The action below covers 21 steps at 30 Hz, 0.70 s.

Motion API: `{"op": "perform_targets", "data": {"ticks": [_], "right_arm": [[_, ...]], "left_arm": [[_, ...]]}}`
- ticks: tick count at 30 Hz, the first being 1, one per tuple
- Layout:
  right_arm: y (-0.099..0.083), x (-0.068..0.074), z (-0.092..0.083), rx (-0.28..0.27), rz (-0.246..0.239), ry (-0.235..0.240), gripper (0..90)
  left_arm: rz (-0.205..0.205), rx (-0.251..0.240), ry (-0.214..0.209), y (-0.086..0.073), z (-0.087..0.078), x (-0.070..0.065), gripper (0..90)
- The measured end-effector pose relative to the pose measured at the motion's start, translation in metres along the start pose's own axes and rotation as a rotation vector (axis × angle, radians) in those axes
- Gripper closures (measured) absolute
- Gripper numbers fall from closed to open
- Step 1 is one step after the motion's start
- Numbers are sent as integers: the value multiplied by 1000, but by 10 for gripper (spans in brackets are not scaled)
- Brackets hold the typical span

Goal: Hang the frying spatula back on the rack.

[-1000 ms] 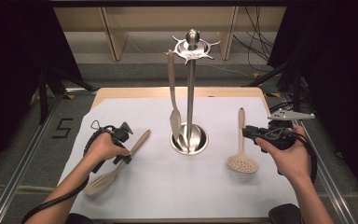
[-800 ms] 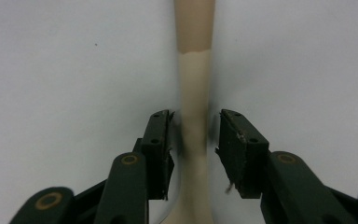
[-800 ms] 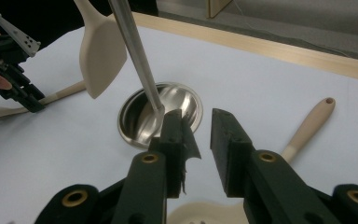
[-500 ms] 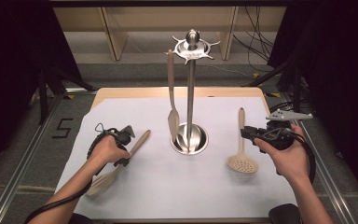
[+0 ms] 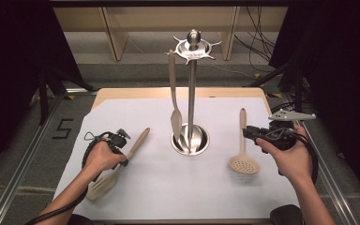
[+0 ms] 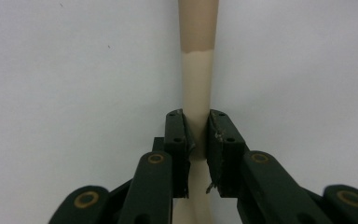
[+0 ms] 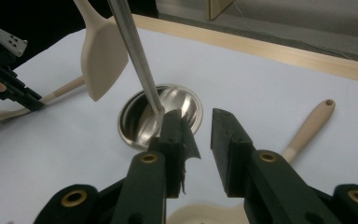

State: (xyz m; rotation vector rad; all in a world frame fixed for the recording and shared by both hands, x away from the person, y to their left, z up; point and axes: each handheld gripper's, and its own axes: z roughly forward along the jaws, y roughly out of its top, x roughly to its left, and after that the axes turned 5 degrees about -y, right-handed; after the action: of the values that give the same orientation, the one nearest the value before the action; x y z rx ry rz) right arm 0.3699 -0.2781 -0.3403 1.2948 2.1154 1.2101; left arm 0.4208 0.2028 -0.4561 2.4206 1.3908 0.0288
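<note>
A beige slotted spatula (image 5: 138,140) lies on the white sheet at the left, head toward me. My left gripper (image 5: 123,157) has its jaws around the handle (image 6: 198,70). They have just been closing, and the pads (image 6: 177,135) now press on it from both sides. A beige slotted spoon (image 5: 243,164) lies at the right. My right gripper (image 5: 251,133) hovers beside its handle (image 7: 310,128), jaws open with only the sheet between them (image 7: 200,130).
A steel utensil stand (image 5: 192,93) rises from a round base (image 5: 201,140) mid-table. One beige spatula (image 5: 173,93) hangs from its top ring. The white sheet (image 5: 168,187) covers a wooden table whose far edge (image 5: 178,91) shows behind.
My left hand has shifted slightly toward the near edge along the spatula's handle. The right hand, the spoon and the stand are where they were.
</note>
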Motion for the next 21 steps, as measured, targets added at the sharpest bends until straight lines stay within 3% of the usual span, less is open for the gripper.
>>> {"op": "perform_targets", "data": {"ticks": [1,3,5,7,8,10,11,13,16,18,21], "right_arm": [[0,-2,0,-6,-30,-10,749],[1,-2,0,-12,-22,-5,749],[1,-1,-1,-14,-19,-4,749],[1,-1,-3,-22,-16,-14,749],[1,1,-4,-7,7,-10,748],[1,1,-4,-16,-2,-10,745],[1,0,-3,-33,-18,-8,742],[1,0,-2,-39,-41,-11,736],[1,4,-3,-18,-3,2,733],[1,4,-2,-33,-10,7,733],[2,4,-2,-45,-27,1,732]], "left_arm": [[2,-25,-3,-2,-3,0,784],[-68,-93,-24,-7,-8,-3,783],[-18,-173,-17,-11,-16,2,783],[-16,-230,-25,-15,-20,1,784],[-8,-249,-28,-17,-22,0,783],[10,-312,-24,-20,-26,-1,783],[-3,-360,-16,-21,-26,-4,784],[20,-402,-37,-23,-29,-5,783],[69,-432,-45,-26,-33,-4,783],[90,-450,-41,-27,-37,-5,783],[81,-532,-65,-28,-41,-8,783]]}}
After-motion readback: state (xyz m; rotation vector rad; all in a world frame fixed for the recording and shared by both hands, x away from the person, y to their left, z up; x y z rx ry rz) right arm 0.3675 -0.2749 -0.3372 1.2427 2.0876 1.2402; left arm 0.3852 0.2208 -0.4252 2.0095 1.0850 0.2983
